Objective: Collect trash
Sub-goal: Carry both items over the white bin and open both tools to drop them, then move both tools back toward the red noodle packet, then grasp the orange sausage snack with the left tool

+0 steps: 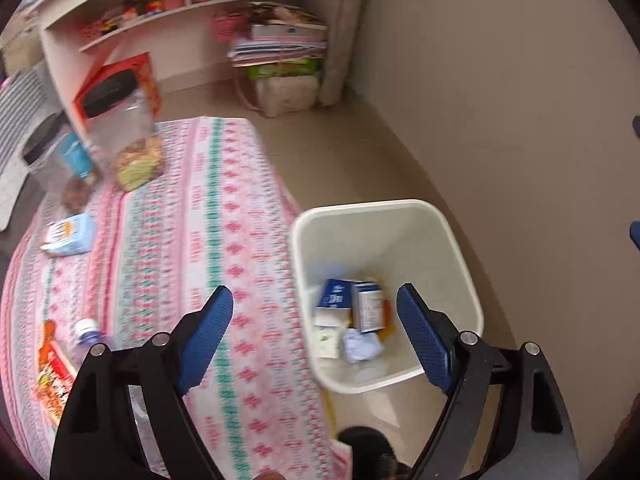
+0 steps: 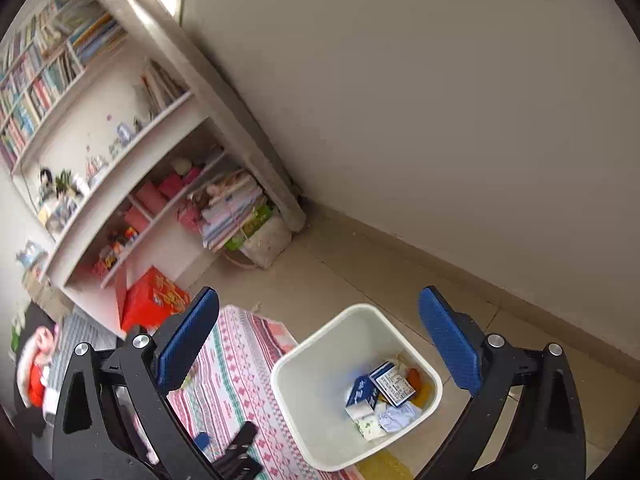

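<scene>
A white trash bin [image 1: 452, 232] stands on the floor beside the table; it also shows in the right wrist view [image 2: 320, 344]. Inside lie blue-and-white cartons [image 1: 360, 304], crumpled paper [image 1: 360, 346] and orange scraps. My left gripper [image 1: 316, 334] is open and empty, above the table edge and the bin. My right gripper [image 2: 320, 344] is open and empty, high above the bin. On the patterned tablecloth [image 1: 224, 208] lie a light blue packet [image 1: 68, 236], a small bottle [image 1: 88, 332] and a red-orange wrapper [image 1: 52, 368].
Clear jars [image 1: 128, 136] with snacks stand at the table's far left. White shelves [image 2: 120, 184] with books and boxes line the back wall. A red box [image 2: 156, 300] and a stack of papers on a bag [image 1: 284, 64] sit on the floor.
</scene>
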`<state>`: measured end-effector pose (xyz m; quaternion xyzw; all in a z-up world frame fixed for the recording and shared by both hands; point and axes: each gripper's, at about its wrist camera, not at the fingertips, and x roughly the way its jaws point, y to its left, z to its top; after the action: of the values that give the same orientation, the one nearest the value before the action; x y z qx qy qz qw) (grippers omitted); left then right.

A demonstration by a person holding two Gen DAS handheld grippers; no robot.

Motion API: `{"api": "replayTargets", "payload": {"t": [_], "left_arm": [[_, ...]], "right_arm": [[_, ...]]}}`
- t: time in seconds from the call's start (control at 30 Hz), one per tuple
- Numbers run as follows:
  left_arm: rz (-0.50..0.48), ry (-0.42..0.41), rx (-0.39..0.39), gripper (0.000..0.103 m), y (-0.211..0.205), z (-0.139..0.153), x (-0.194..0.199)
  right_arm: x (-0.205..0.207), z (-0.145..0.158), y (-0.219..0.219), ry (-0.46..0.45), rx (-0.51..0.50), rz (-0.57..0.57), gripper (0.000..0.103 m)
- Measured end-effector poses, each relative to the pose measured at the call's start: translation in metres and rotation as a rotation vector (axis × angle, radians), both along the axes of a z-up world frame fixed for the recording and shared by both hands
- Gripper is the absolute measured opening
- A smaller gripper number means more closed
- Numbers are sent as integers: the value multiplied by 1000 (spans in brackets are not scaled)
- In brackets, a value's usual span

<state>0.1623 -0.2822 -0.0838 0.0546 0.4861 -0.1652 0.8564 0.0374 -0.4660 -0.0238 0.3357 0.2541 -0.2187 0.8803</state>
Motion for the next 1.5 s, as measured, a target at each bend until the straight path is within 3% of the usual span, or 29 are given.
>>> {"api": "replayTargets", "payload": {"t": [0.2,0.5,0.63,0.83,0.97,1.27,1.33,1.4,1.5], "left_arm": [[116,-60,60,88,67,6,-2],[247,-41,145,88,179,-3,12],[317,37,157,88,237,-18,23],[373,243,32,88,321,-40,43],[392,311,20,86,347,-57,47],[459,375,40,67,359,-101,65],[472,399,41,57,359,-111,68],[476,403,28,54,361,-117,68],[505,395,27,30,368,-115,65]], "right_arm": [[50,-17,56,182,-91,202,96],[85,-33,141,273,-190,379,96],[101,-48,172,331,-173,468,96],[118,-76,206,383,-2,603,96],[125,-84,232,415,-14,660,96],[132,-92,275,453,-42,762,96],[132,-94,279,460,-50,772,96],[133,-96,282,466,-55,782,96],[133,-96,286,469,-63,799,96]]}}
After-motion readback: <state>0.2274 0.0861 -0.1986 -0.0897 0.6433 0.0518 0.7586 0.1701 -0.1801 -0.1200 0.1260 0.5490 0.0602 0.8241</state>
